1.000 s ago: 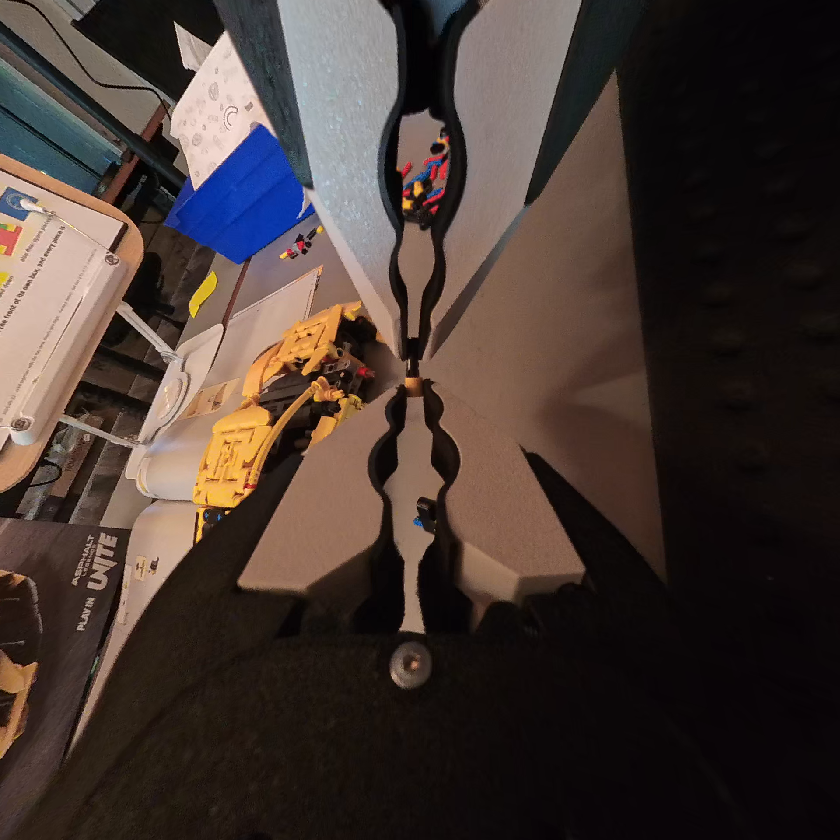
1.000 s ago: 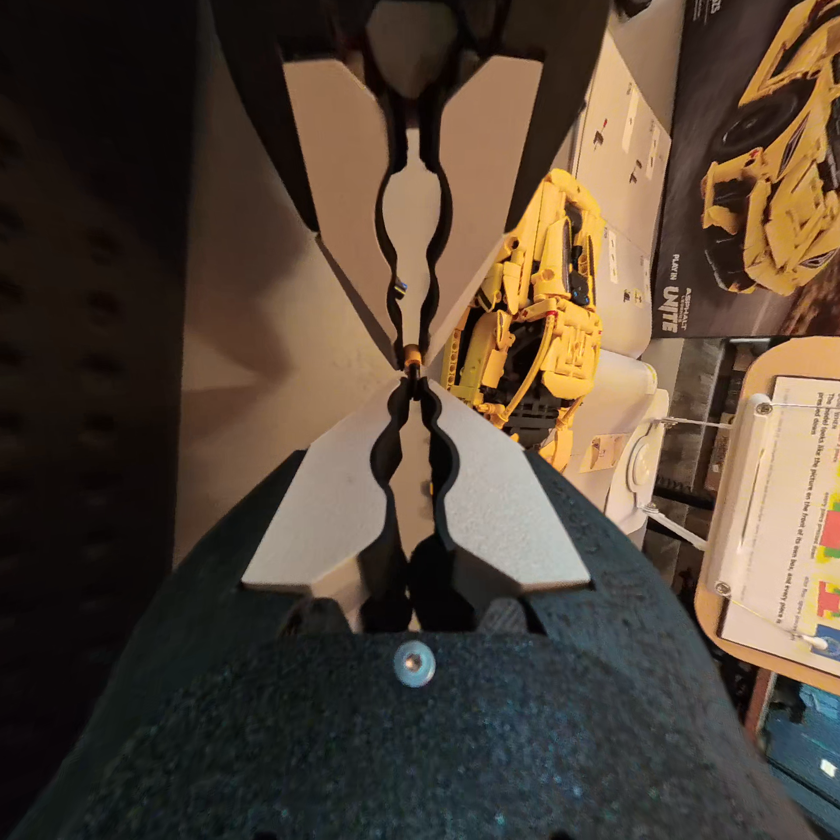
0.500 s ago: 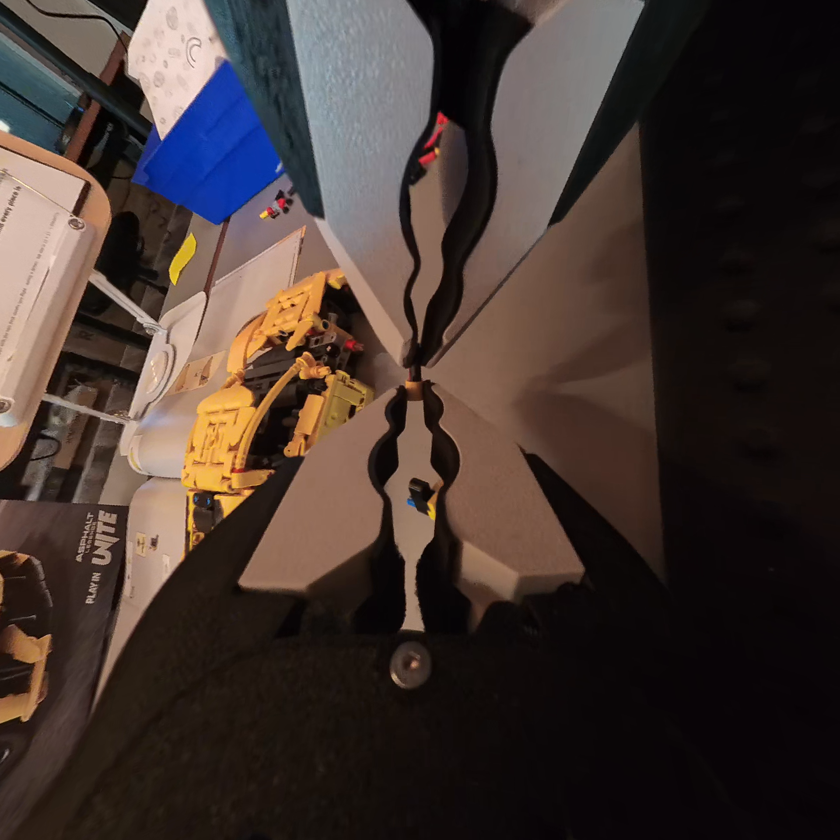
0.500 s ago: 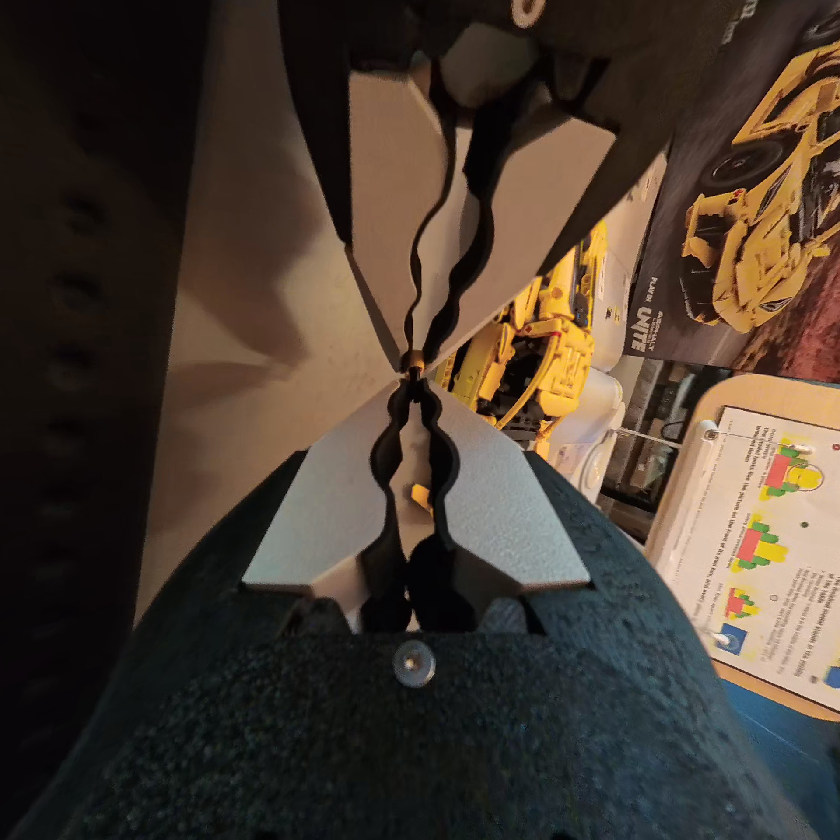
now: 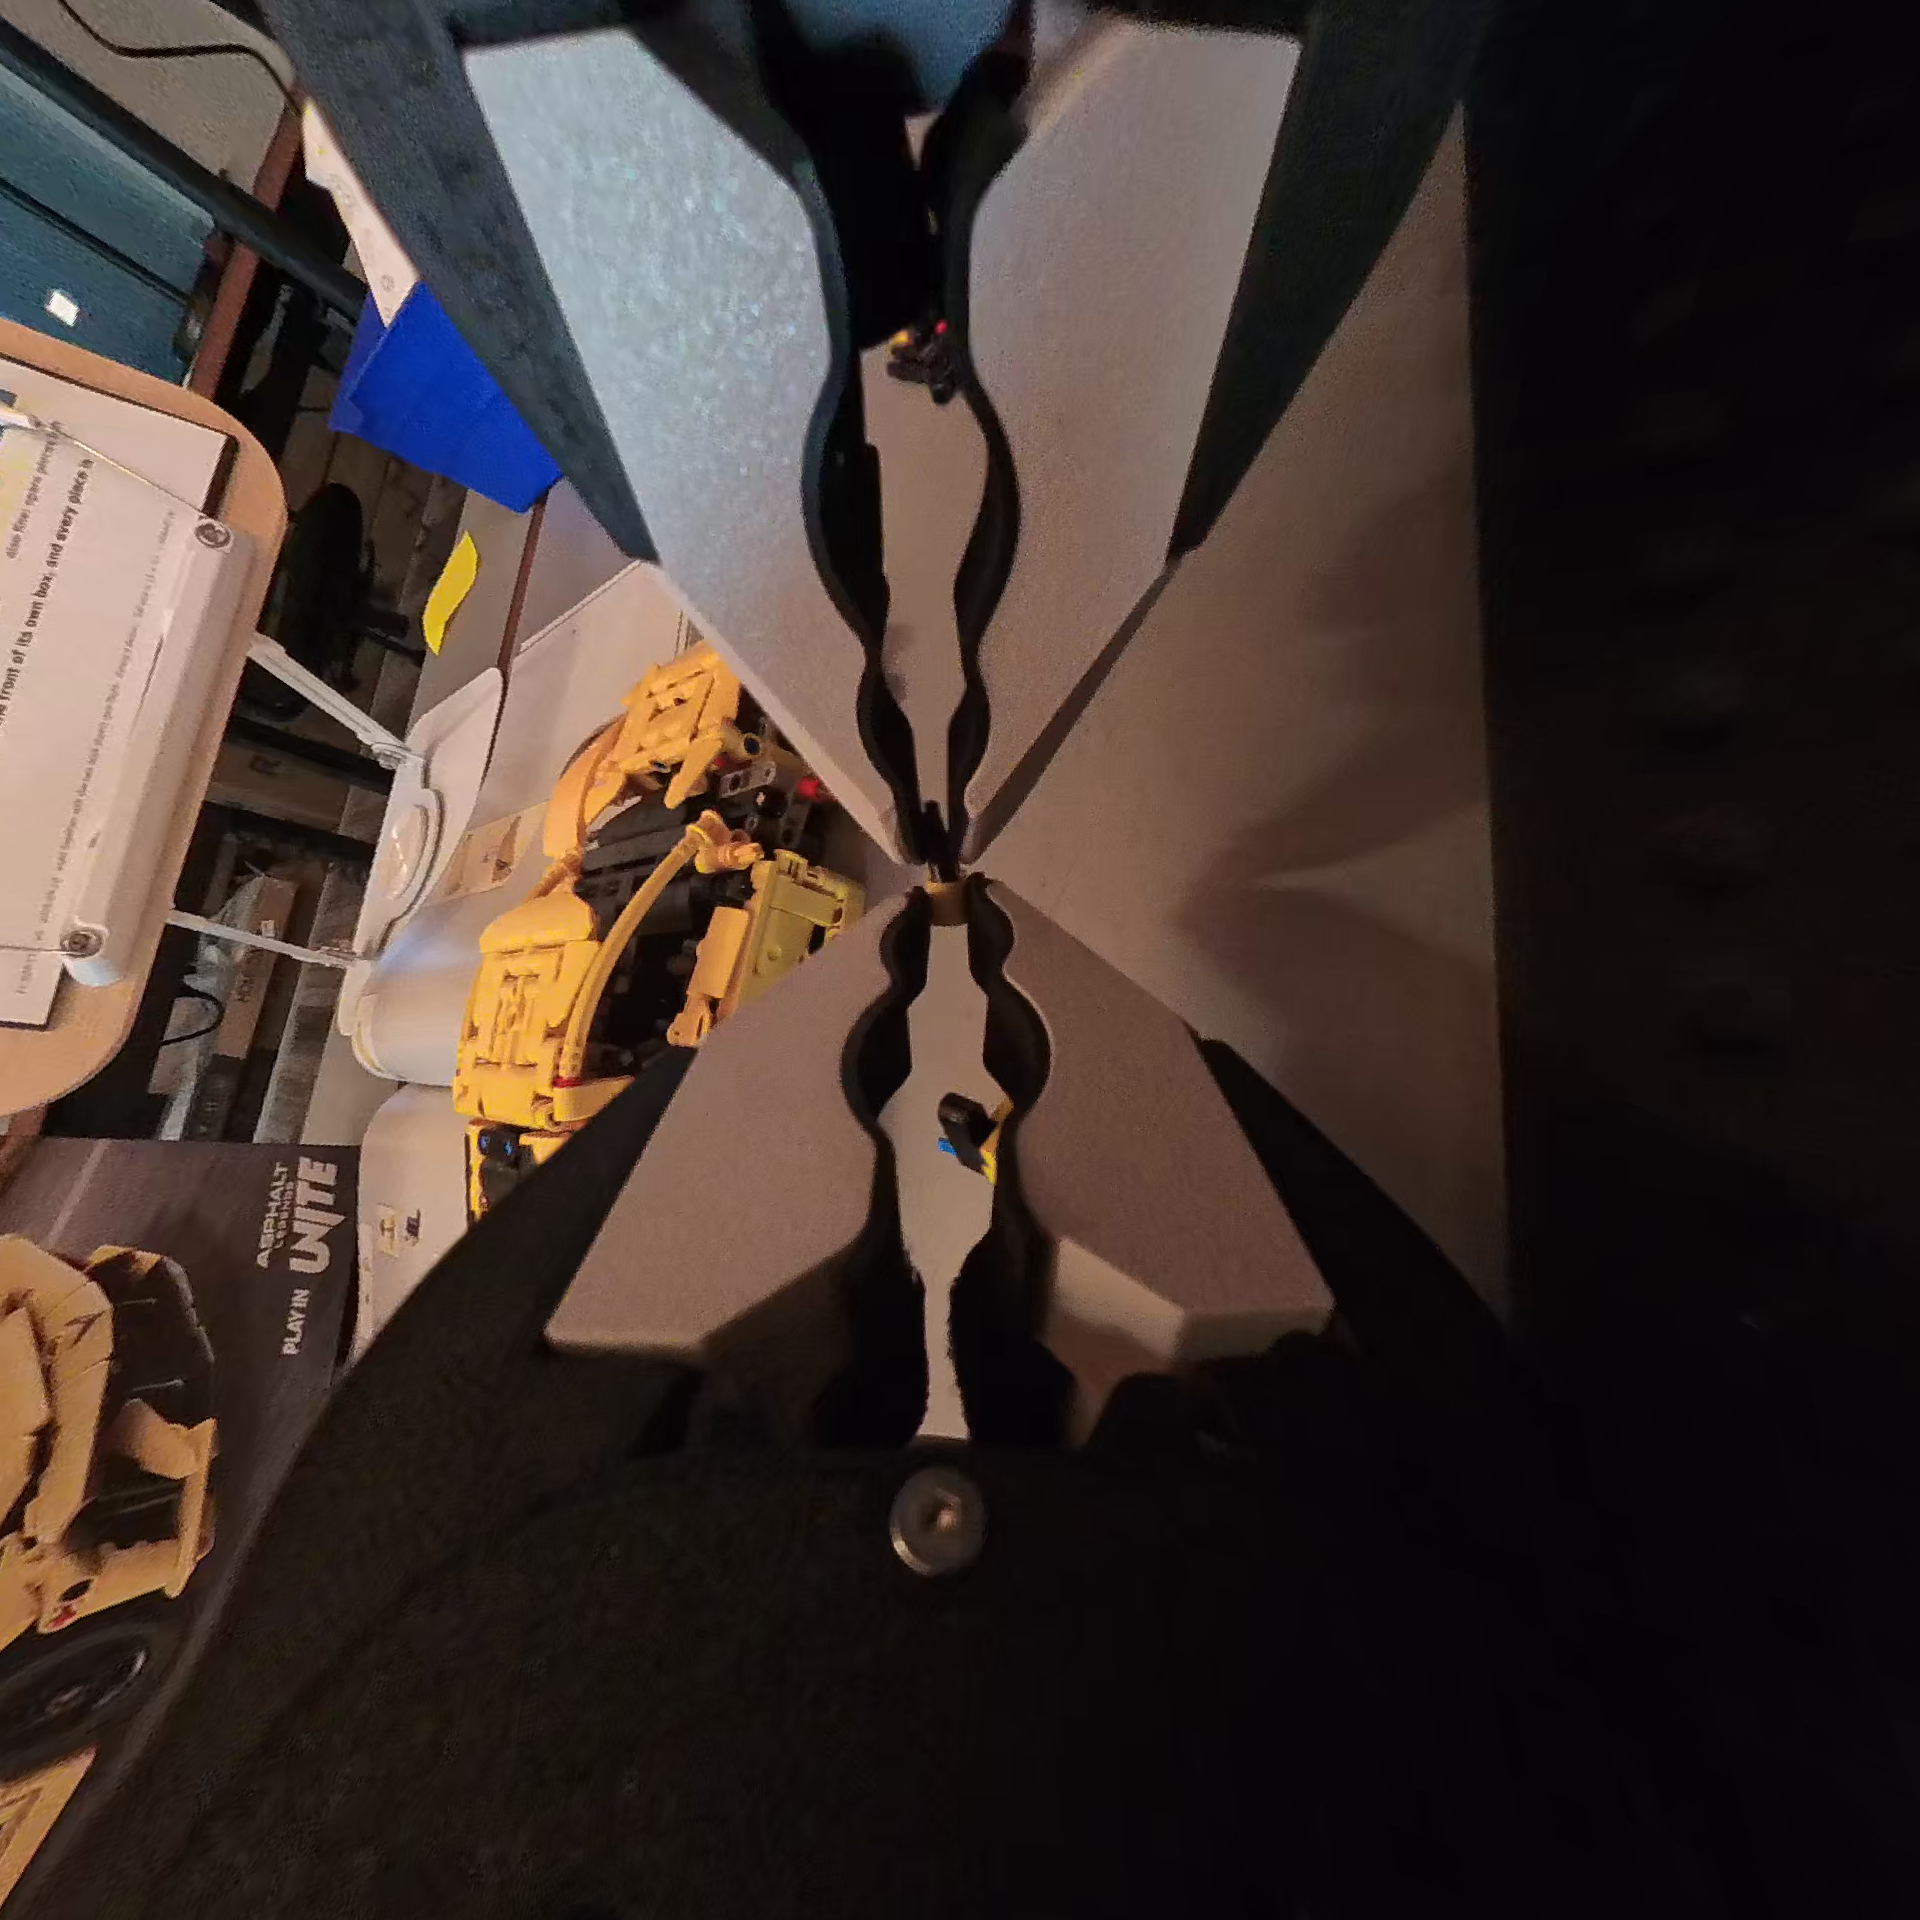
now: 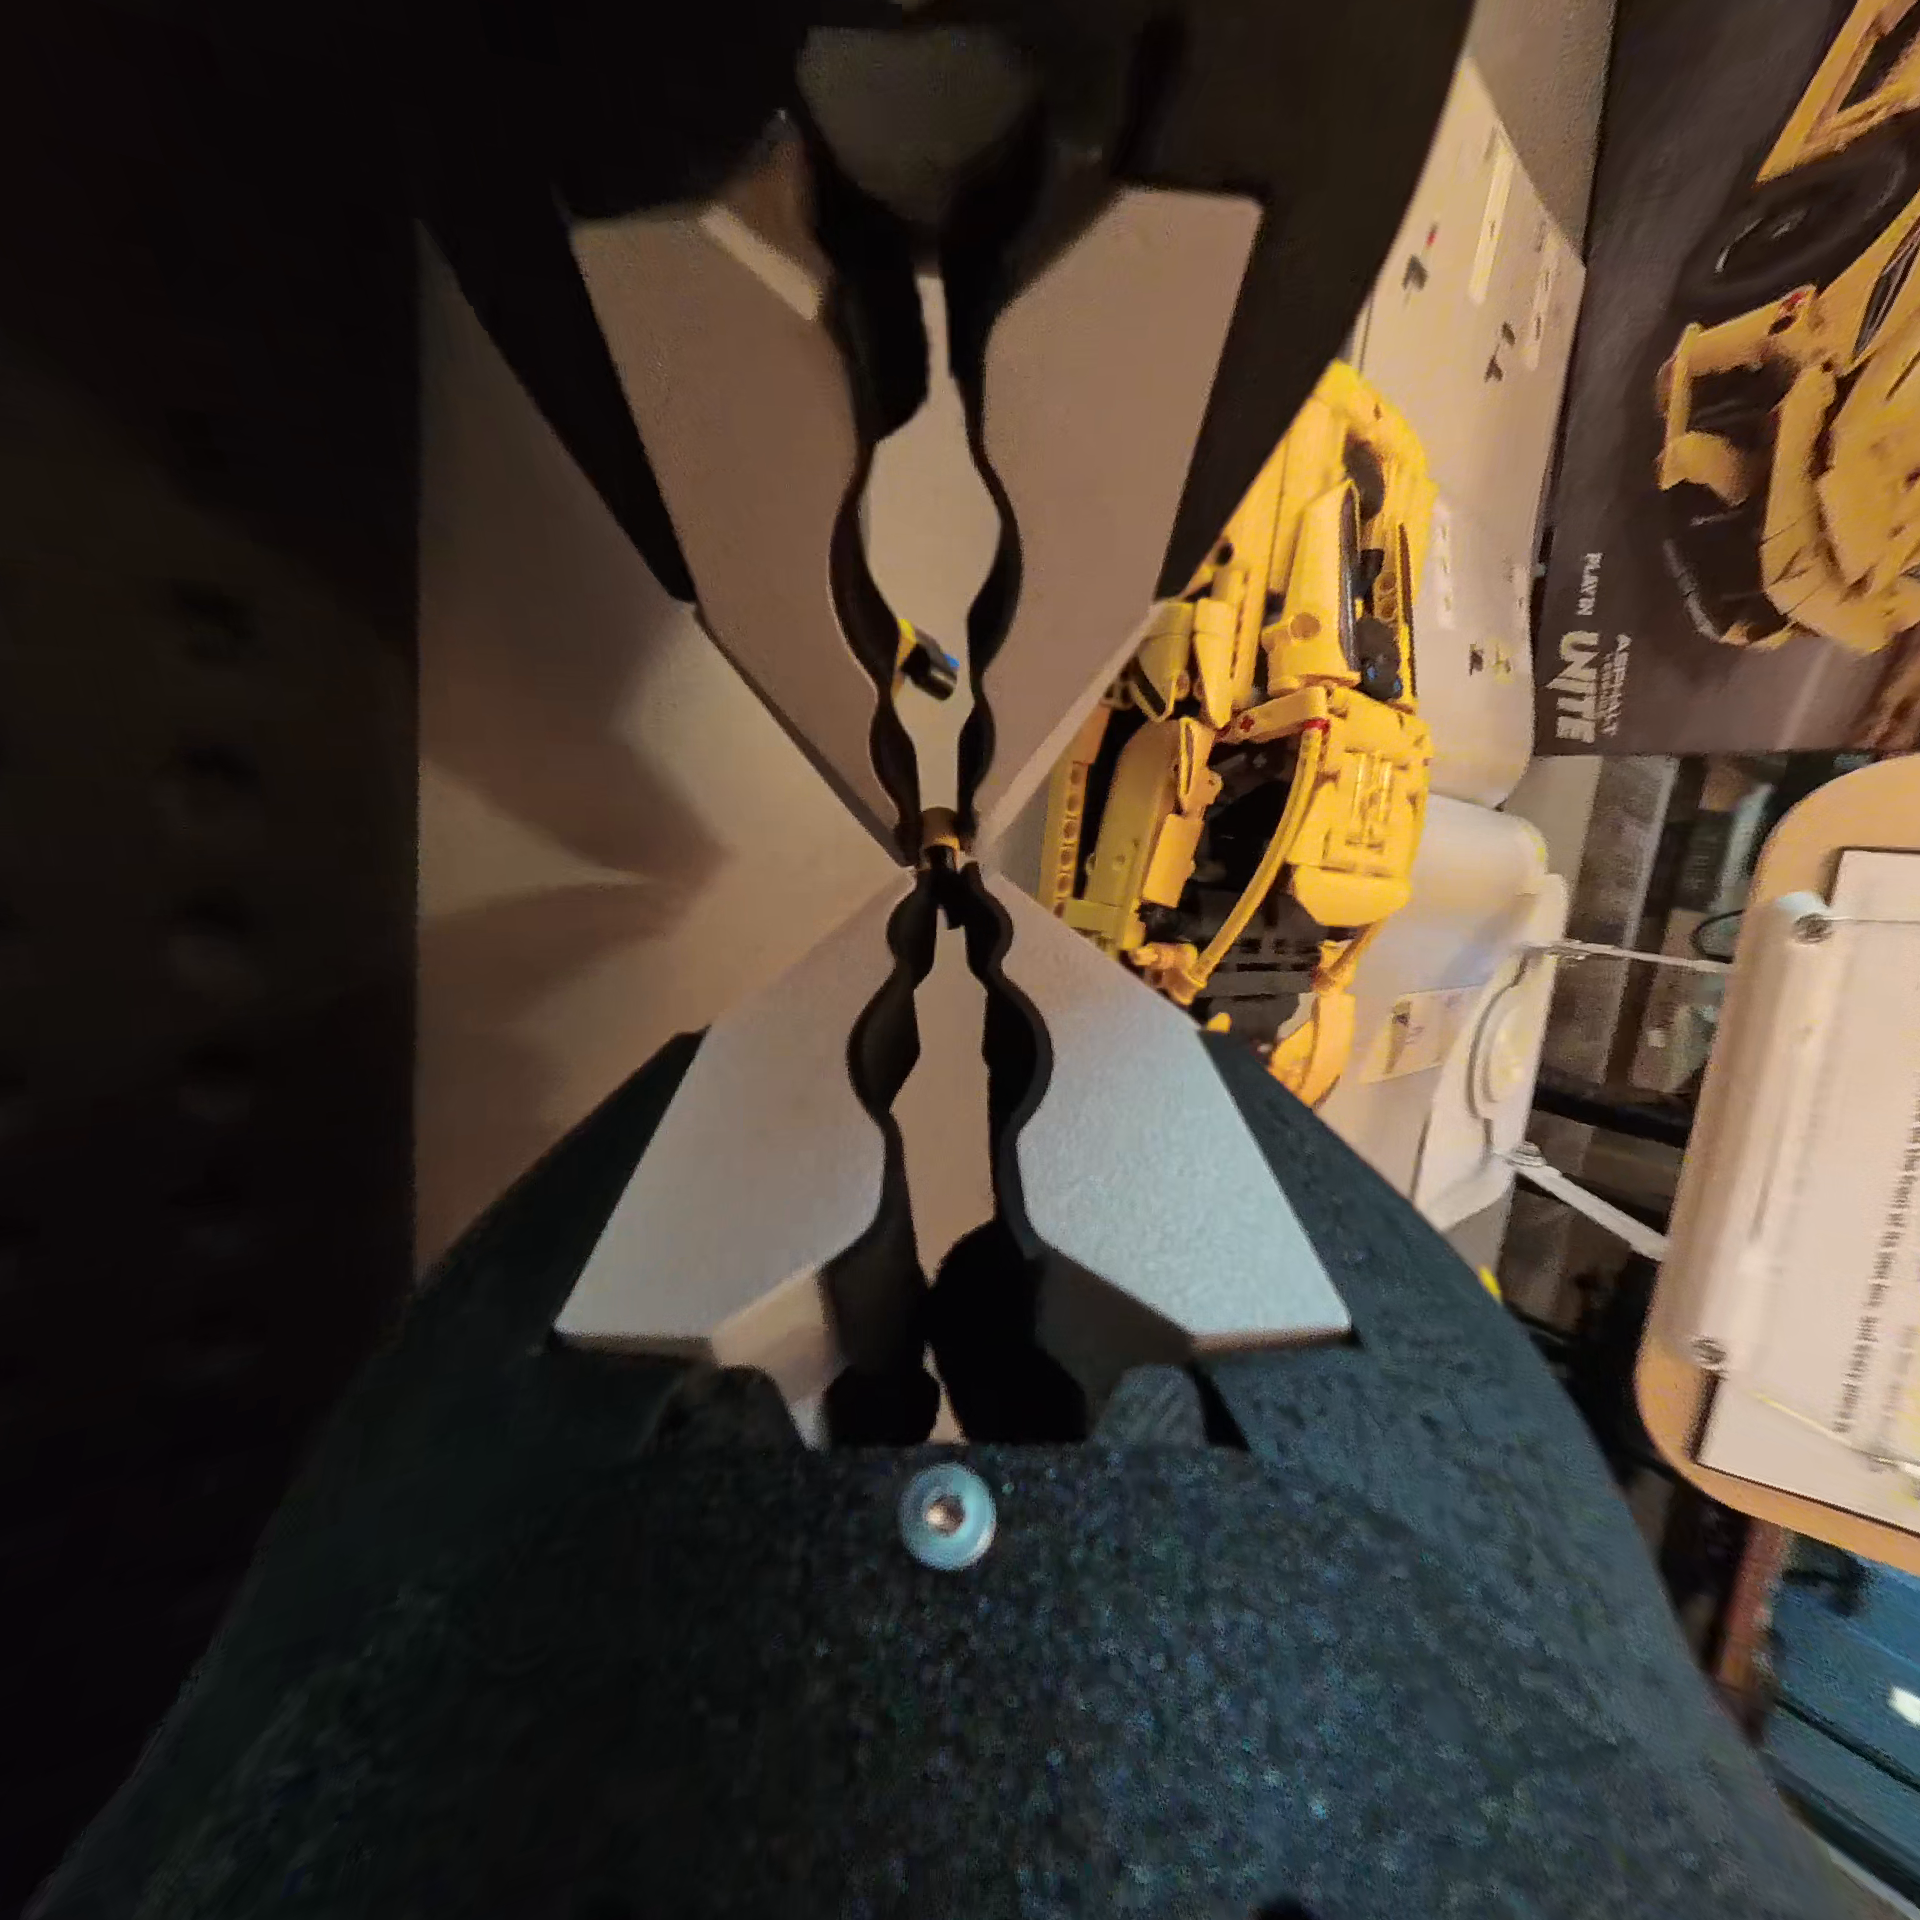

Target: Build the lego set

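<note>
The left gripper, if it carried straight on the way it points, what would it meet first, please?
The right gripper, almost at once: the two face each other tip to tip. The left gripper pinches a small tan piece, the right a small black piece, so those parts would likely touch first.

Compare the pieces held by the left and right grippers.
The tan piece in the left gripper is ring-like and wider; the black piece in the right gripper is thinner. The tan piece shows plainly; the black piece is mostly hidden. Both are tiny, fingertip-pinched, tip to tip.
</note>
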Tool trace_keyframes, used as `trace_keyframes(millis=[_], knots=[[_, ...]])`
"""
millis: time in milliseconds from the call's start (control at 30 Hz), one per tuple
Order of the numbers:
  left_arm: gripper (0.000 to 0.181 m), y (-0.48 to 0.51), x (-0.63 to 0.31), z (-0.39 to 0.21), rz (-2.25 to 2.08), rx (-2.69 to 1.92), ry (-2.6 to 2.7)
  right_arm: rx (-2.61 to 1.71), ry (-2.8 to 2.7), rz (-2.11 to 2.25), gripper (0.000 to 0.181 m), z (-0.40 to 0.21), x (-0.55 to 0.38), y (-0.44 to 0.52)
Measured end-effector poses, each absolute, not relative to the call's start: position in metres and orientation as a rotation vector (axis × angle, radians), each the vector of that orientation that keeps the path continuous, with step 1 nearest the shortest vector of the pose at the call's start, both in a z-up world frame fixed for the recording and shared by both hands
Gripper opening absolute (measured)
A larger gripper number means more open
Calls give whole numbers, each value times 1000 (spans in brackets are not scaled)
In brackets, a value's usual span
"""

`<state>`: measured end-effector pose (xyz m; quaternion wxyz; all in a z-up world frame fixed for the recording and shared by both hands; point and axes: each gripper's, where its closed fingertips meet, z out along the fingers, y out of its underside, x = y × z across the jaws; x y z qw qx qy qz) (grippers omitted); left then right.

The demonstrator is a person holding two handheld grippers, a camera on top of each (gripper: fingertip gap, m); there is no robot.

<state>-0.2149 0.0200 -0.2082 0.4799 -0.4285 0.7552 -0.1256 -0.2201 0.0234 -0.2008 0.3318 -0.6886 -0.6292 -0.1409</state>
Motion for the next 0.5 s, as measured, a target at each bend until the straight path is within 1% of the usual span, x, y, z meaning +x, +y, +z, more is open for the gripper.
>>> trace_keyframes(millis=[267, 500], knots=[[6, 17, -213, -198, -462, -1075, 1793, -1916, -1328, 127, 4, -189, -221, 19], [6, 20, -213, -199, -557, -1152, 1772, -1936, -1130, 352, 4, -190, -220, 22]])
